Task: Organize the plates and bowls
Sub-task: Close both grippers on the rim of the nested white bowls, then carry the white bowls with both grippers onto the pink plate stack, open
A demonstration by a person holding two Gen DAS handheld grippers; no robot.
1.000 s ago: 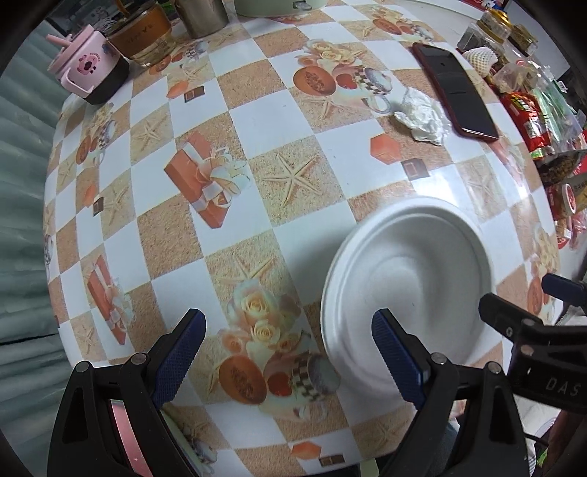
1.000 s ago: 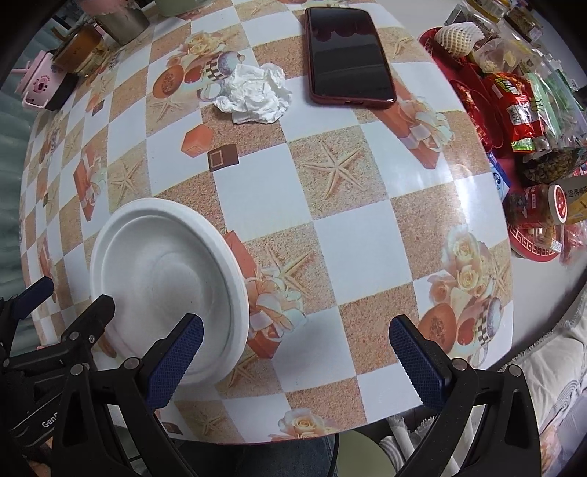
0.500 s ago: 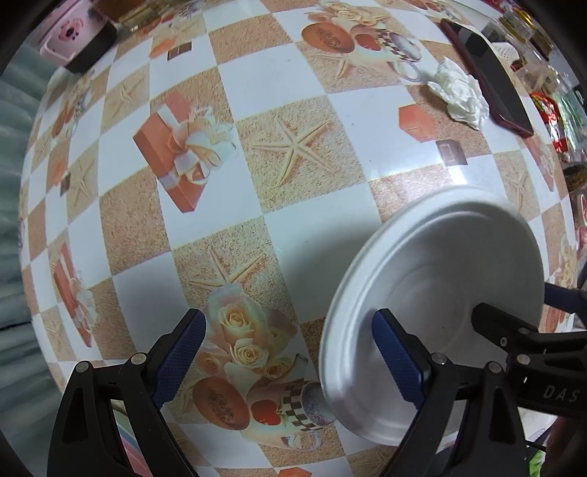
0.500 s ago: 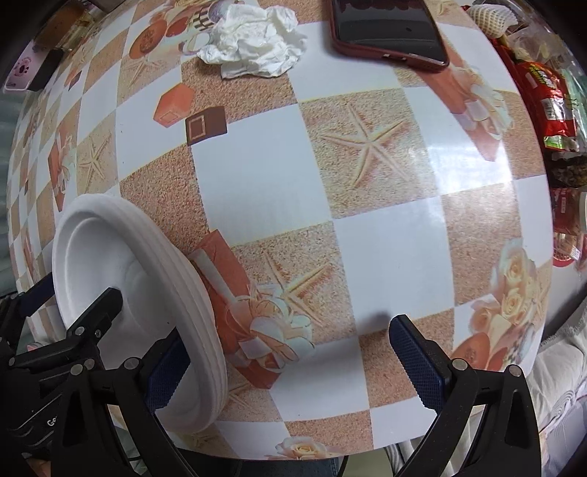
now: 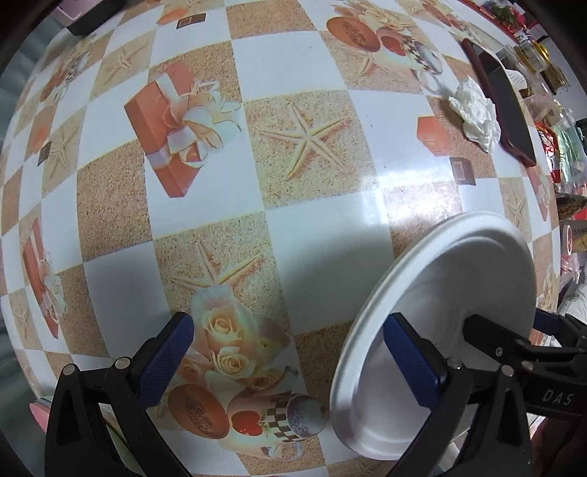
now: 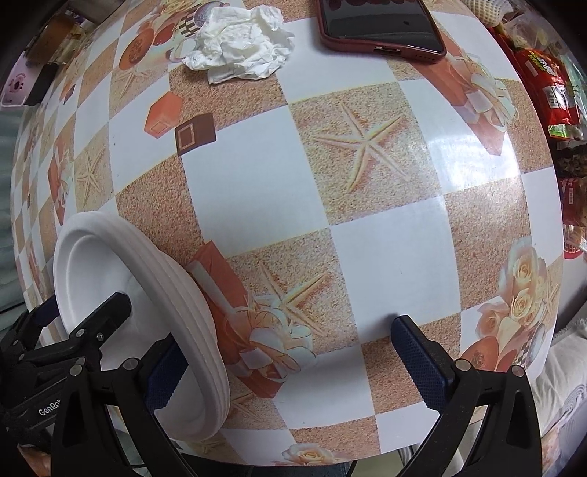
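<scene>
A stack of white disposable plates (image 5: 451,304) lies near the front edge of the patterned table (image 5: 315,220); its ribbed rim shows several layers in the right wrist view (image 6: 183,293). My left gripper (image 5: 293,359) is open and low over the table, its right finger (image 5: 411,363) over the inside of the top plate. My right gripper (image 6: 290,363) is open too, its left finger (image 6: 165,374) inside the plate and its right finger (image 6: 418,363) over bare tablecloth. Neither is closed on anything.
A crumpled white tissue (image 6: 238,40) and a dark red phone (image 6: 381,25) lie at the far side. Snack packets (image 6: 546,84) crowd the right edge. A pink container (image 6: 18,80) stands far left. The table's front edge is just below both grippers.
Both grippers have moved down and closer to the table, so the plates and pattern look larger. The plate stack now sits between the two grippers' inner fingers. Jaws stay open.
</scene>
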